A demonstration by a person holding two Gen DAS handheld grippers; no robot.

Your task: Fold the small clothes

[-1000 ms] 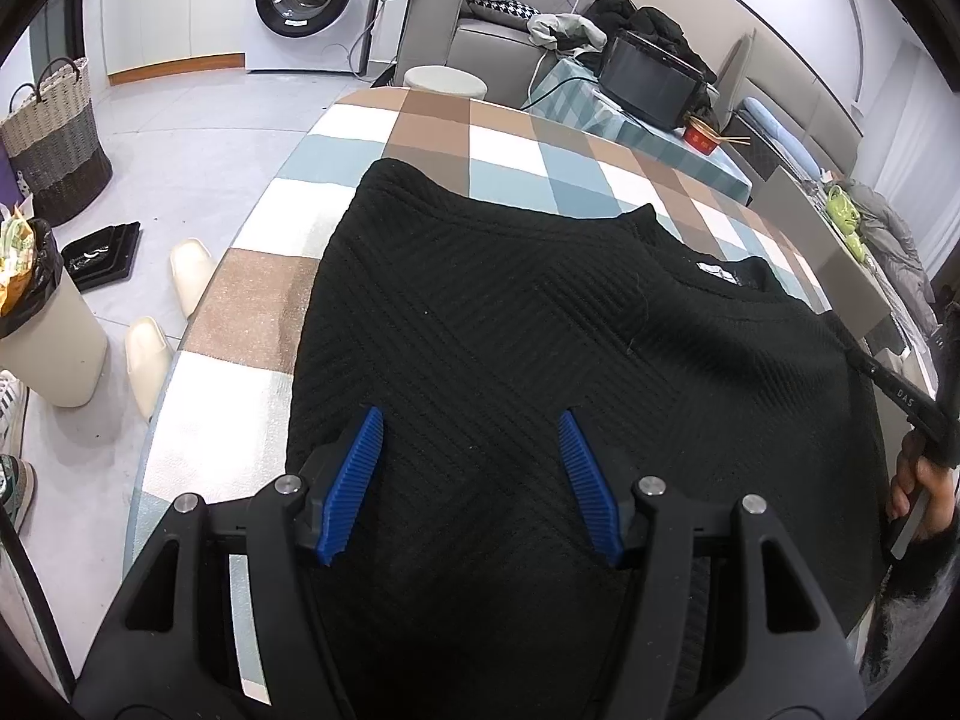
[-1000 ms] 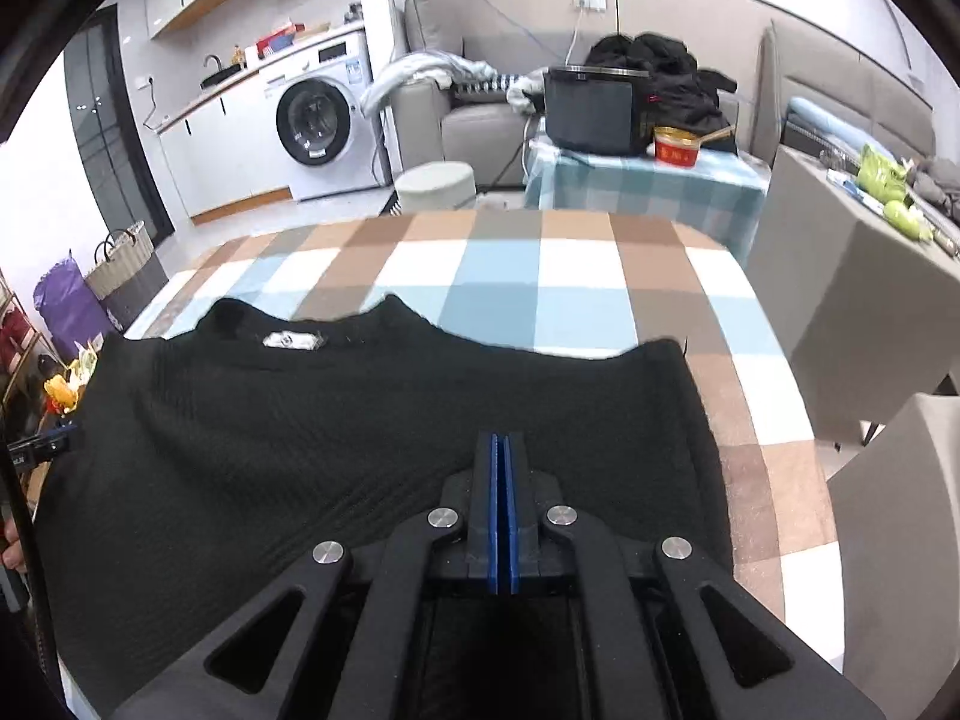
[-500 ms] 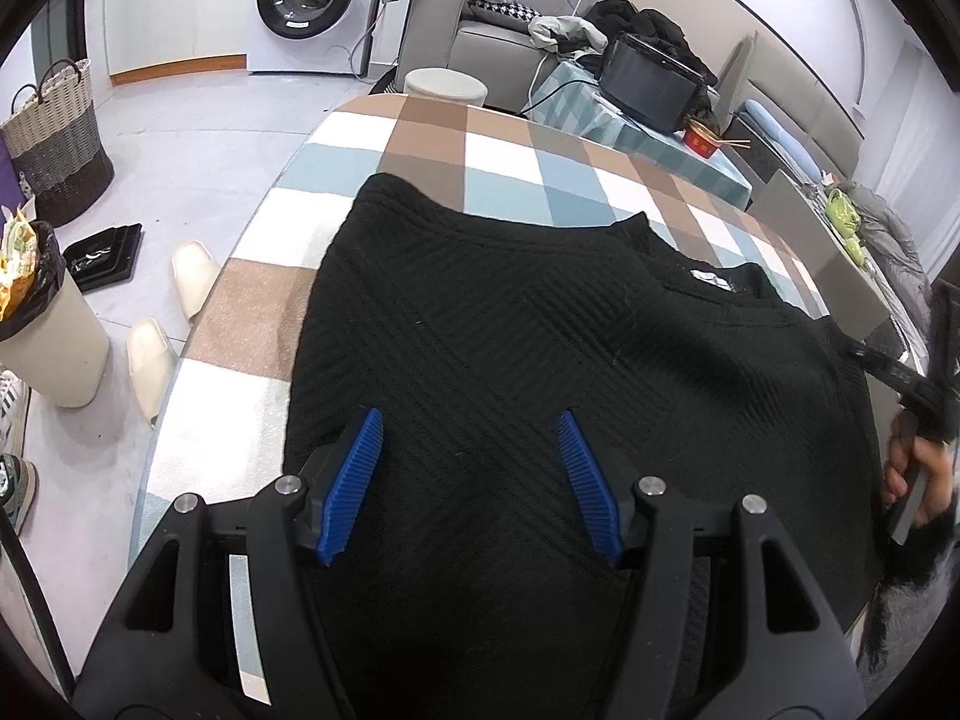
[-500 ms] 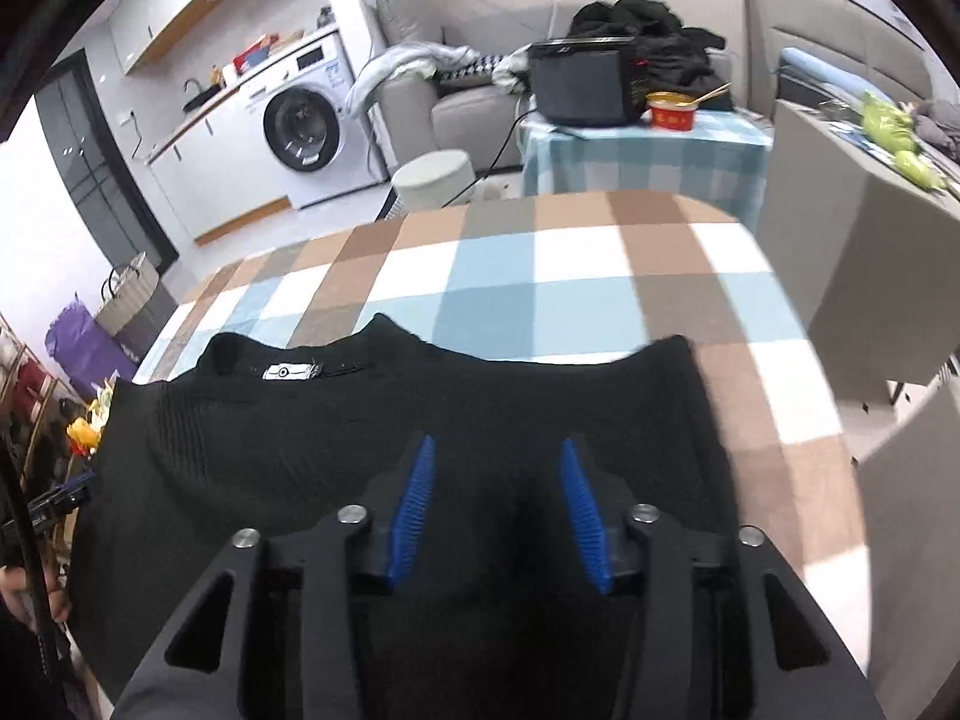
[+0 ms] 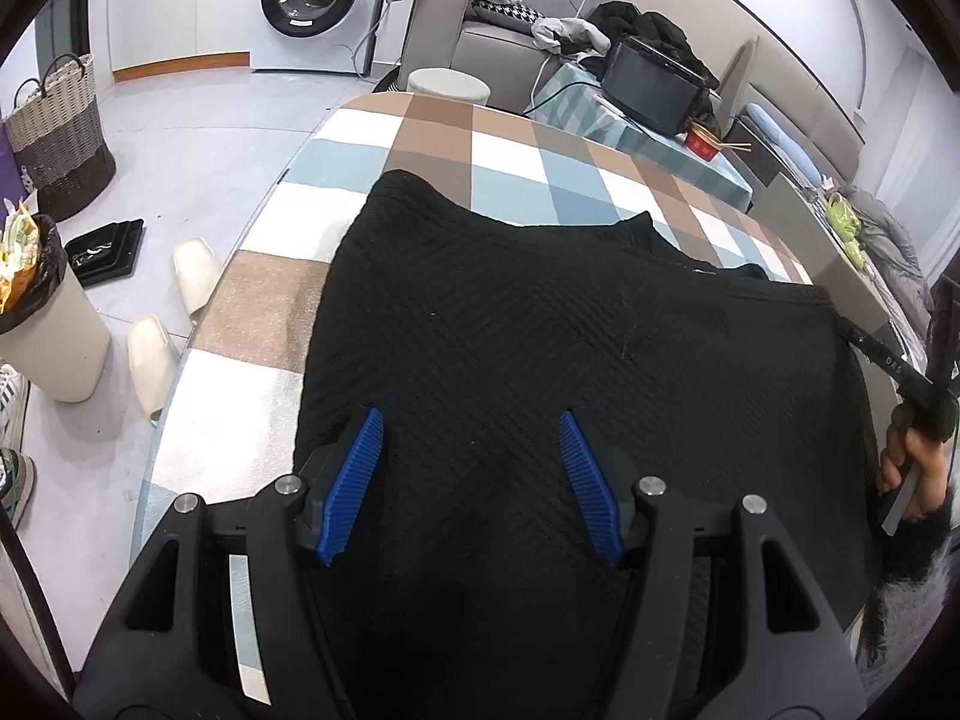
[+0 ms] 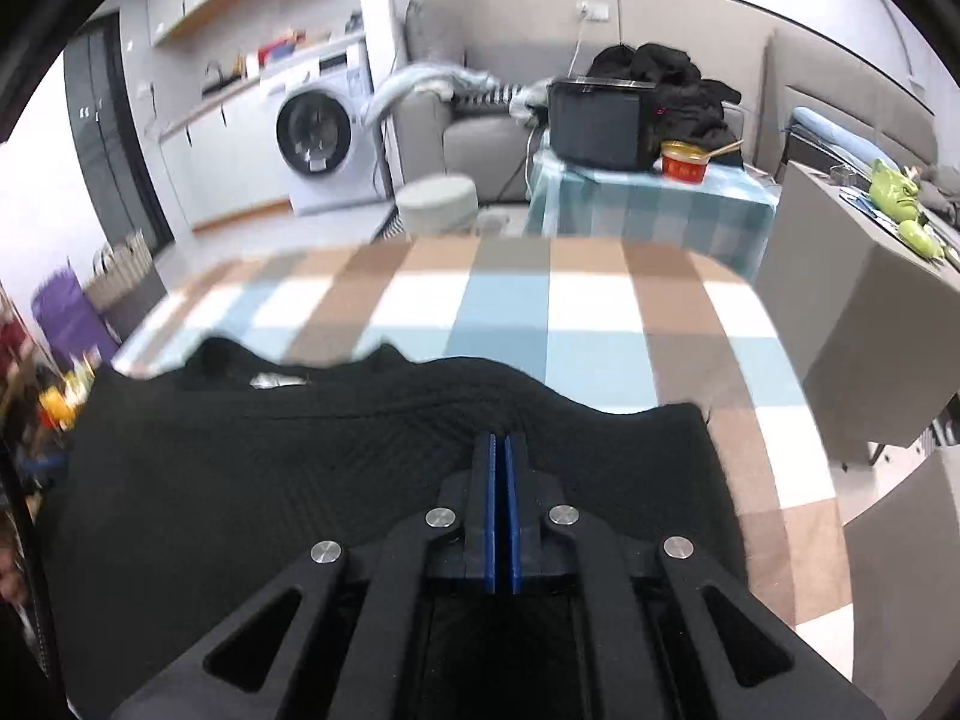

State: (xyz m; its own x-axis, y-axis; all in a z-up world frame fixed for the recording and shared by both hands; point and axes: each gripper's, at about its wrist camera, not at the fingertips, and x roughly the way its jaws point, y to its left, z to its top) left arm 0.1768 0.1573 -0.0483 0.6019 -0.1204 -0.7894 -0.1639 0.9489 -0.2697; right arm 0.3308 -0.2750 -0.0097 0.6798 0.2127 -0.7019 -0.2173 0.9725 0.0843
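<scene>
Black knit sweater (image 5: 540,360) lies flat on checked tablecloth (image 5: 510,150), collar at 1 o'clock in left view. Left gripper (image 5: 471,468): jaws wide above fabric. Right gripper (image 6: 499,450): jaws pressed together at sweater's near edge; pinched fabric cannot be confirmed.

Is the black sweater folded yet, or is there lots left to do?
Hardly started. The black ribbed knit sweater lies spread flat on the checked tablecloth, no fold visible. In hand: the right tongs are shut, seemingly pinching its edge, while the left tongs hover open above it. Every fold is left.
</scene>
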